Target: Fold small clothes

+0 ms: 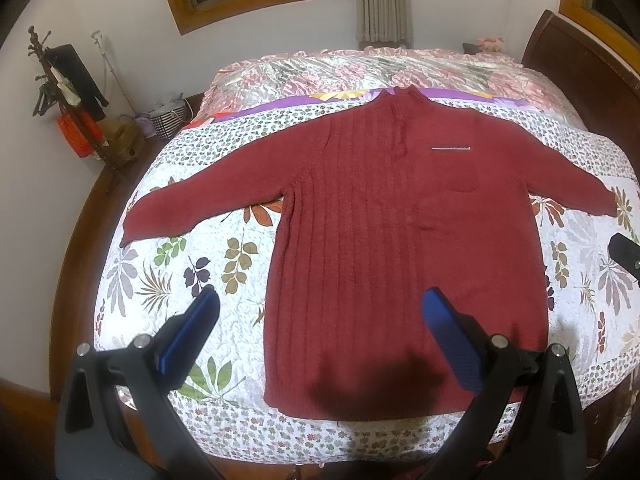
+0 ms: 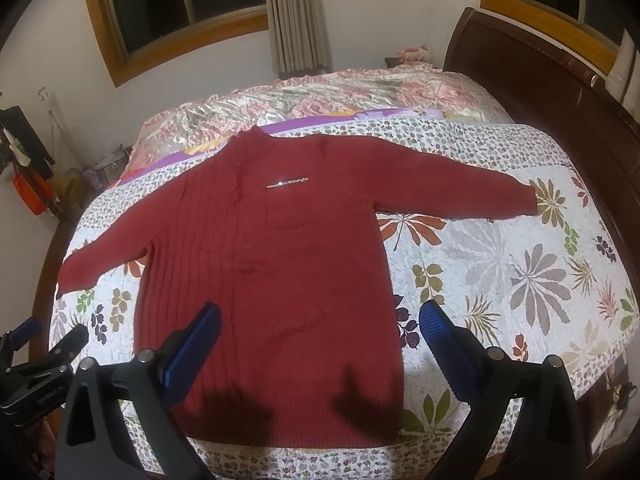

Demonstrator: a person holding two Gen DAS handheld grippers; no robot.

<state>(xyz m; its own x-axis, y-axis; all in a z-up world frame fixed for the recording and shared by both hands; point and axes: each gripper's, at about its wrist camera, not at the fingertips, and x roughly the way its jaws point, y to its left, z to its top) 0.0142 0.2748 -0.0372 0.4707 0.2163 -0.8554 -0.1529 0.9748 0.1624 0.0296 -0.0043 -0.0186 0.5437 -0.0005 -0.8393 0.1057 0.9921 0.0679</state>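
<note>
A dark red knitted sweater (image 1: 384,216) (image 2: 272,264) lies flat and face up on the bed, both sleeves spread out to the sides, collar at the far end. It has a small silver strip on the chest. My left gripper (image 1: 320,320) hovers open above the hem on the sweater's left half, blue pads wide apart, nothing held. My right gripper (image 2: 320,328) is also open, above the hem's right corner. The left gripper shows at the right wrist view's left edge (image 2: 24,348).
A white leaf-print quilt (image 1: 192,264) (image 2: 500,272) covers the bed, with a pink floral blanket (image 1: 360,70) at the far side. A dark wooden headboard (image 2: 540,80) stands right. A coat stand (image 1: 68,92) and basket (image 1: 168,118) sit by the wall, left.
</note>
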